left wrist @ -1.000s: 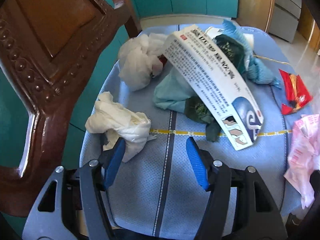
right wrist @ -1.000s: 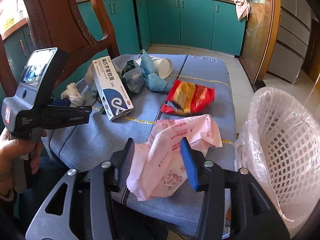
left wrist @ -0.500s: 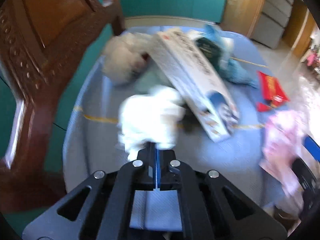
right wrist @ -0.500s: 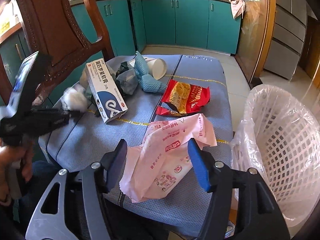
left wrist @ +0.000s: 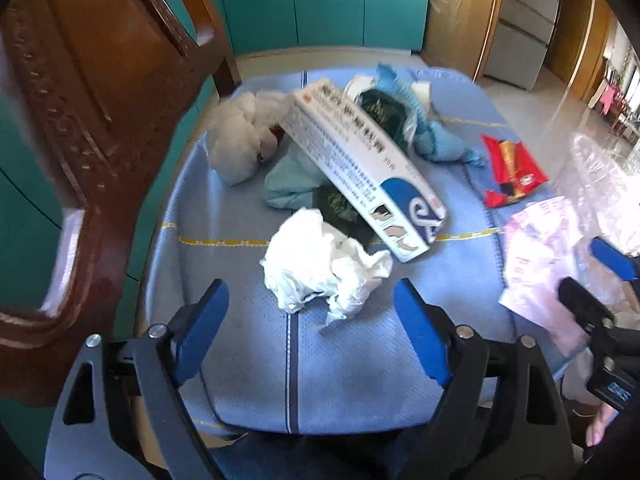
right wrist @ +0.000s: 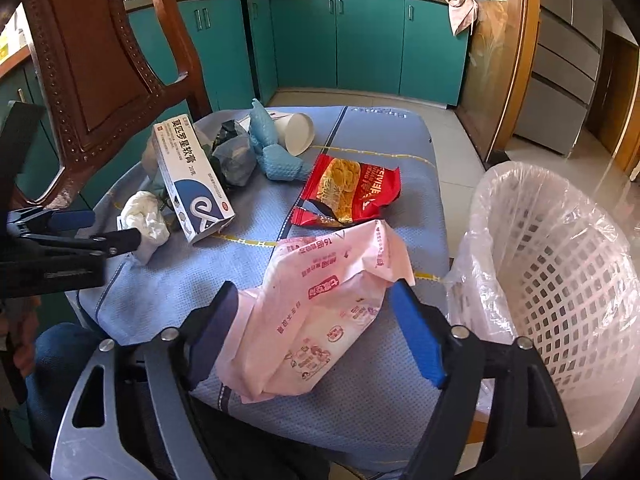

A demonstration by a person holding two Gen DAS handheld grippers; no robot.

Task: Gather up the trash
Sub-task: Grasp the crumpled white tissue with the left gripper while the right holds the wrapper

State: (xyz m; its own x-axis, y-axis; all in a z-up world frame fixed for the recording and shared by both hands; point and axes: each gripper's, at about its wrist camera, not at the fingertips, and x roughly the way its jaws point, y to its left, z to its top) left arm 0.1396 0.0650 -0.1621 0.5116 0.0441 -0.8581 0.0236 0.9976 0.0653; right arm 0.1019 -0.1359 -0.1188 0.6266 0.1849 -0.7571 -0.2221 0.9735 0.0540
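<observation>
A crumpled white tissue (left wrist: 324, 268) lies on the blue cushion (left wrist: 360, 368), just ahead of my left gripper (left wrist: 311, 296). Its jaws are opening wide and its pads are clear of the tissue. The same gripper (right wrist: 108, 228) shows at the left edge of the right wrist view, beside the tissue (right wrist: 146, 220). My right gripper (right wrist: 314, 294) straddles a pink wrapper (right wrist: 320, 320) that rests on the cushion. These jaws are opening too, with the wrapper loose between them. A medicine box (right wrist: 192, 176) and a red snack bag (right wrist: 348, 192) lie further back.
A white lattice basket (right wrist: 560, 280) lined with clear plastic stands right of the cushion. A paper cup (right wrist: 298, 134), a blue mesh bag (right wrist: 276, 148) and a second tissue wad (left wrist: 244, 140) lie at the back. A carved wooden chair back (left wrist: 80, 120) rises on the left.
My left gripper shut on the tissue at the left, carried it toward the middle in front of the box, then opened and let it go. The right jaws widened around the pink wrapper.
</observation>
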